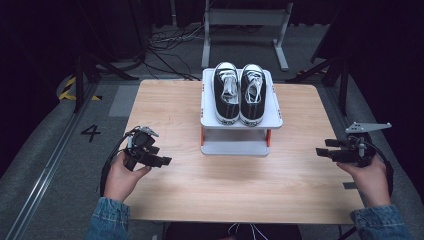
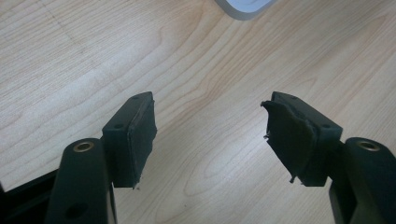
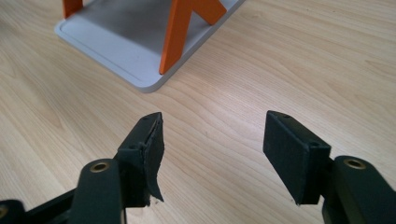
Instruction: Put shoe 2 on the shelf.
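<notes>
A pair of black sneakers [image 1: 240, 93] with white laces and toe caps sits side by side on the top shelf of a small white rack [image 1: 277, 119] with orange legs, toes pointing away from the person. The rack stands at the middle of the far half of the wooden tabletop [image 1: 295, 175], its back close to the far edge.

The left gripper [image 1: 161, 161] is held over the near left part of the tabletop, the right gripper [image 1: 322, 151] near the right edge; both are well apart from the rack, with bare wood between them. Both grippers' jaws are released and spread wide, holding nothing. In the right gripper view the rack's grey base plate [image 3: 116, 37] and an orange leg [image 3: 175, 35] lie just ahead.

A "4" [image 1: 90, 132] is marked on the floor to the left of the tabletop. Any writing on the sneakers is too small to read.
</notes>
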Tool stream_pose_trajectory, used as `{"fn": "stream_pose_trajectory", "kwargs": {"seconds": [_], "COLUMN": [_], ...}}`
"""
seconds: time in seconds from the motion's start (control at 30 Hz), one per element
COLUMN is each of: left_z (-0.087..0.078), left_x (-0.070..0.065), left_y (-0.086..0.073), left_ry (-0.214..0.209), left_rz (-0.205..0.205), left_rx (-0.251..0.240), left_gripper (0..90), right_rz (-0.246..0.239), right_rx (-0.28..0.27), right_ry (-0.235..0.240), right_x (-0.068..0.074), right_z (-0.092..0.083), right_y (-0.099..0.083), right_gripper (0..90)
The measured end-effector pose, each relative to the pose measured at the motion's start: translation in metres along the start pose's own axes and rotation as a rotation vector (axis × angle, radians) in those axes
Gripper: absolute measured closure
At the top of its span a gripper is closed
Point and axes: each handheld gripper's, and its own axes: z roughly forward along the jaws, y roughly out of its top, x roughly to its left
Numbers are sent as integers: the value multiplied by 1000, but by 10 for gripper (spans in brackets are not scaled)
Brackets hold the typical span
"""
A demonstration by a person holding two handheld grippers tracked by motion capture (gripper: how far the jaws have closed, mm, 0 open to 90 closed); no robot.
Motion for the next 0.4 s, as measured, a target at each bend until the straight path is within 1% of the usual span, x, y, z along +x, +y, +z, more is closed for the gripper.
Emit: {"fn": "stream_pose_trajectory", "kwargs": {"seconds": [0.03, 0.07, 0.1, 0.13, 0.17, 0.2, 0.23, 0.27, 0.33, 0.4], "left_z": [0, 0, 1, 0, 1, 1, 1, 2, 2, 2], "left_x": [0, 0, 0, 0, 2, 2, 4, 6, 7, 7], "left_y": [0, 0, 0, -1, -2, -2, -3, -4, -5, -6], "left_ry": [-2, -2, 2, 2, 7, 7, 6, 17, 21, 26], "left_rz": [1, 1, 3, 9, 7, 7, -4, -17, -30, -28], "left_rx": [-2, -2, -11, -13, -17, -17, -19, -22, -24, -30], "left_gripper": [334, 333, 333, 333, 330, 329, 328, 328, 325, 320], "right_rz": [10, 10, 8, -7, -21, -12, 3, 2, -11, -20], "right_rx": [-36, -36, -43, 0, 27, 31, 32, 32, 35, 38], "right_ry": [3, 3, 10, 10, -28, -31, -28, -29, -48, -52], "right_x": [-2, -2, -4, -6, -8, -10, -11, -11, -11, -10], "right_z": [2, 2, 6, 10, 14, 15, 16, 17, 19, 20], "right_y": [-6, -6, -12, -15, -22, -24, -26, -28, -29, -30], "right_gripper": [391, 391, 377, 389, 384, 381, 380, 379, 378, 373]}}
